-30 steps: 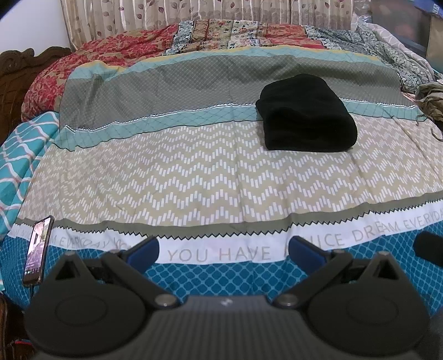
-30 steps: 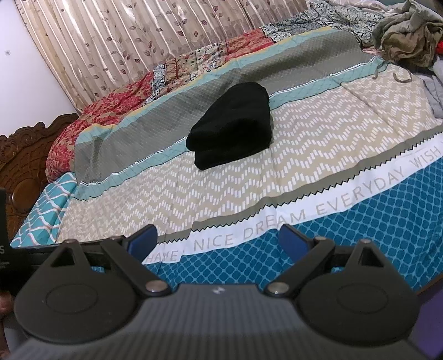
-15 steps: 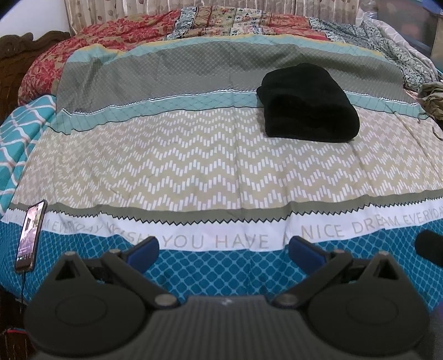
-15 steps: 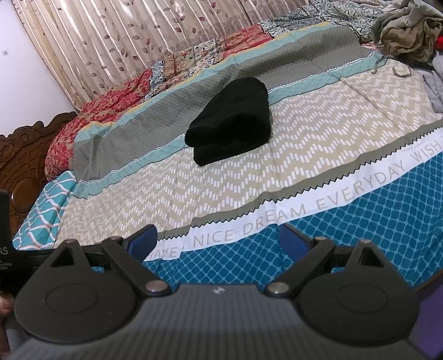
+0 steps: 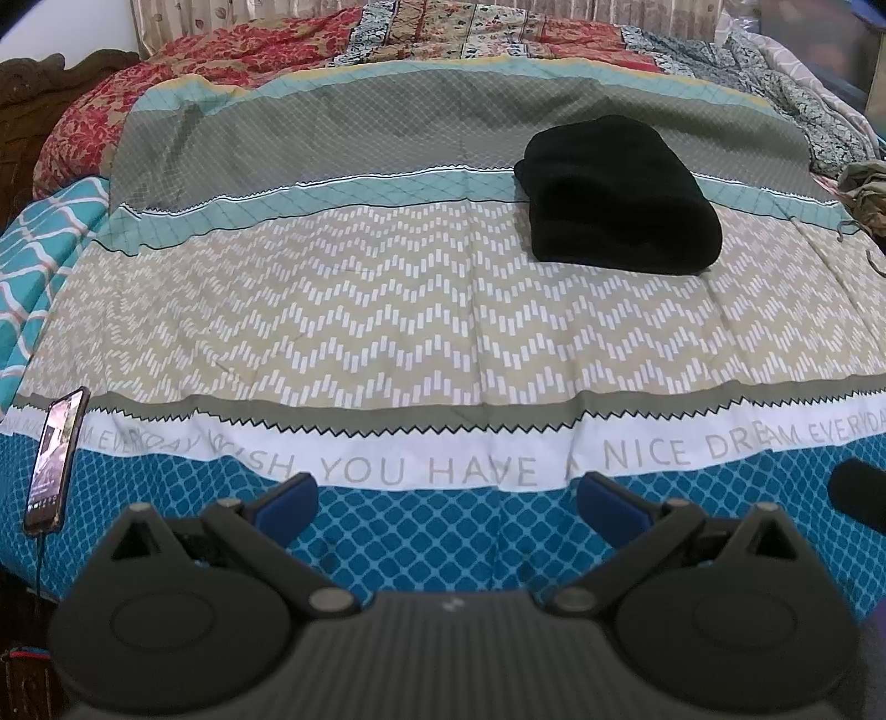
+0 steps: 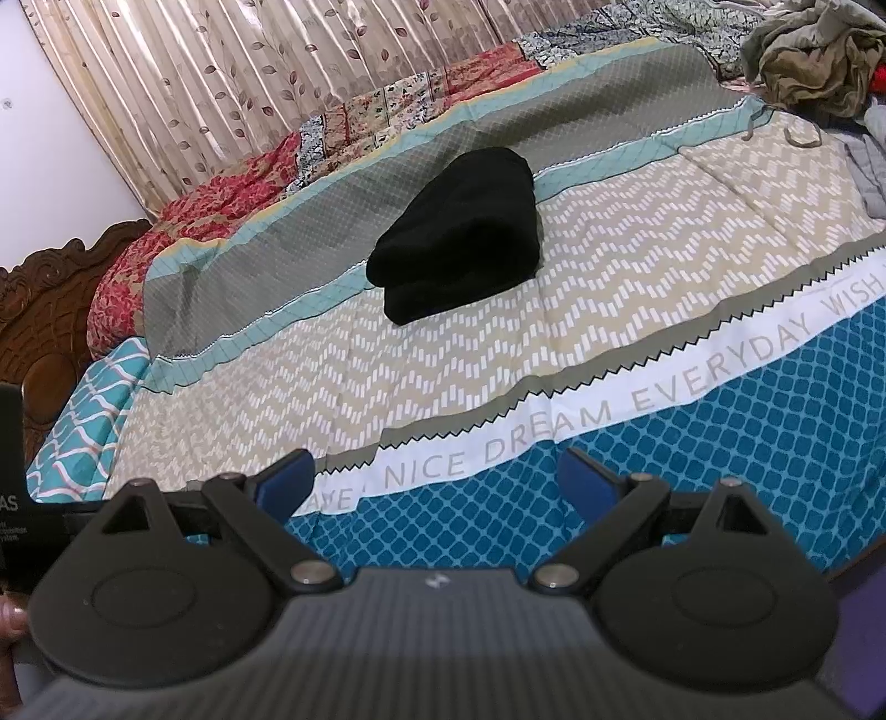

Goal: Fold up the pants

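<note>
Pants [image 5: 620, 194] lie folded as before; left wrist view tilts slightly lower.

Matt black cloth pants [image 5: 620, 194]

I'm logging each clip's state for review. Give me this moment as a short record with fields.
pants: black pants lie folded in a compact bundle on the bedspread, untouched
left gripper: left gripper open, empty, over the bed's near edge
right gripper: right gripper open, empty, short of the pants
phone: phone at the bed's left edge, screen lit
other clothes: crumpled clothes at far right
</note>
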### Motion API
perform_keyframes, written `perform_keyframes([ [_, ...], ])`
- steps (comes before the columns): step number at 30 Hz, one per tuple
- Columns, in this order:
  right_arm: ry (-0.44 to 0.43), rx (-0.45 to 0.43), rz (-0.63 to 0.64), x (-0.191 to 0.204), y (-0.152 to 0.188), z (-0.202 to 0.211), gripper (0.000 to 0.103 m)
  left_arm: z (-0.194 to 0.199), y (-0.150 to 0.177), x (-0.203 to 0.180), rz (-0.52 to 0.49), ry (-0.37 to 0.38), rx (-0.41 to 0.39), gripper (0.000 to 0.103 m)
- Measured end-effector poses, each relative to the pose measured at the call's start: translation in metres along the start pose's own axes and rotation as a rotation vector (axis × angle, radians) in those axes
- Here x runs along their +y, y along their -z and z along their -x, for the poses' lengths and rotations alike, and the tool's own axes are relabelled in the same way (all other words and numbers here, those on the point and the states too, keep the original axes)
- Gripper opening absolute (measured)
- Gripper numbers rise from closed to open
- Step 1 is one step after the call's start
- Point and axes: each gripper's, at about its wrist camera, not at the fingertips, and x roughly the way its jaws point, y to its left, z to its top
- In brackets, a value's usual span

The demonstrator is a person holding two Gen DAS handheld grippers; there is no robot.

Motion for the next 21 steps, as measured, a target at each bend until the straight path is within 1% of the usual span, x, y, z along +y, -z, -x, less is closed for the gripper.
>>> perform_keyframes([
  [12, 0.002, -0.001, -0.002, -0.0005, 0.0, -0.0003, 0.096, 0.0008, 0.0007, -0.0006, -0.003, 0.002, -0.004, 0.103],
  [18, 0.011, -0.038, 0.01, 0.0017, -0.0005, 0.0043, 0.096, 0.0064, 0.0005, -0.0001, -0.008, -0.007, -0.046, 0.103],
  [21, 0.013, -0.041, 0.01, 0.0012, -0.0009, 0.0043, 0.096, 0.0086, 0.0002, -0.0003, -0.009, -0.011, -0.064, 0.103],
])
